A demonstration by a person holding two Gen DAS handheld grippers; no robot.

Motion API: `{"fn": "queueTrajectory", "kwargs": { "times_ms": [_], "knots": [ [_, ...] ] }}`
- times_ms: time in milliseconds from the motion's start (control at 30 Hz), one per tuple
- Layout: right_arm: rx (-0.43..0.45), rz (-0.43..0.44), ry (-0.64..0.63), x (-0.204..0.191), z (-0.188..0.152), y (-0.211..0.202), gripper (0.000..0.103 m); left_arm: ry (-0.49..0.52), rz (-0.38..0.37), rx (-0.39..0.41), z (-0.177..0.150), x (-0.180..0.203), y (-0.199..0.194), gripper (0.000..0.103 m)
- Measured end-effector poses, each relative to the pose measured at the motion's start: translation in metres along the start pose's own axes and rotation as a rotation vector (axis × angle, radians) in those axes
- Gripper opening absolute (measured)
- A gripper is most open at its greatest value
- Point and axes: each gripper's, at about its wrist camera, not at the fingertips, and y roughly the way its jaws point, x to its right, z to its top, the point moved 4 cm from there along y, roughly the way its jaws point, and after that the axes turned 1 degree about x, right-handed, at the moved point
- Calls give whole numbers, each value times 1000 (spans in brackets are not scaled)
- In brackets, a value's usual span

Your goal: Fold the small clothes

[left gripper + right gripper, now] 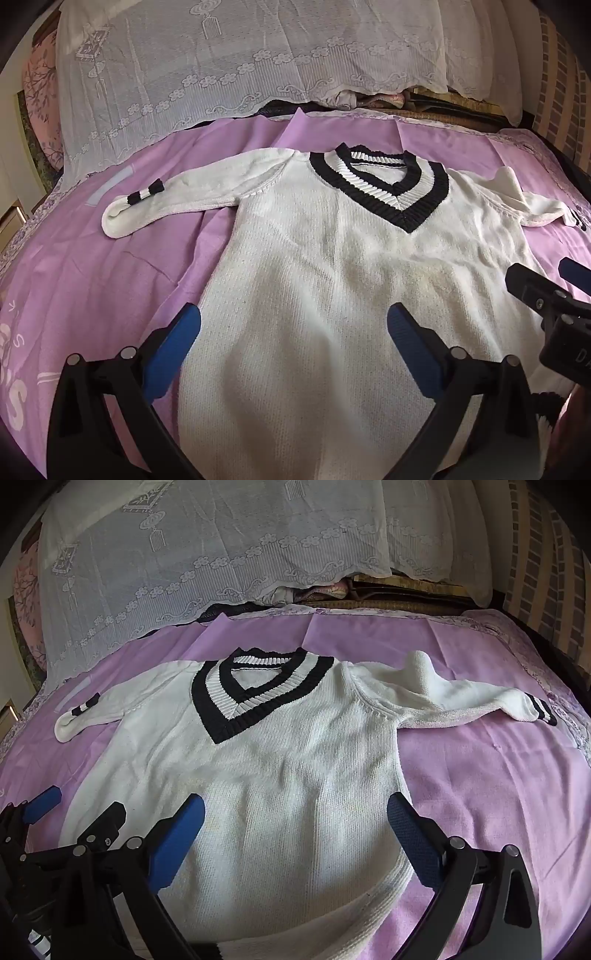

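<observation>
Left wrist view has the left gripper (293, 325) spread wide, gripping nothing; same deal for the right gripper (295, 812). Both hover above a white sweater (314, 277) lying flat on purple bedding (92, 277), sleeves out, black-striped V-neck.
</observation>
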Motion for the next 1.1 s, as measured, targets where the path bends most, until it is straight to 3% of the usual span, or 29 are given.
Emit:
{"fn": "queueTrajectory", "kwargs": {
  "times_ms": [800, 867, 1100],
  "knots": [
    [2, -2, 1, -2, 0, -2, 100, 0, -1, 4, 1, -1, 0, 99],
    [2, -1, 1, -2, 0, -2, 99, 1, -1, 5, 1, -17, -4, 99],
    [3, -1, 1, -1, -1, -2, 99, 8, 4, -5, 4, -5, -4, 99]
  ]
}}
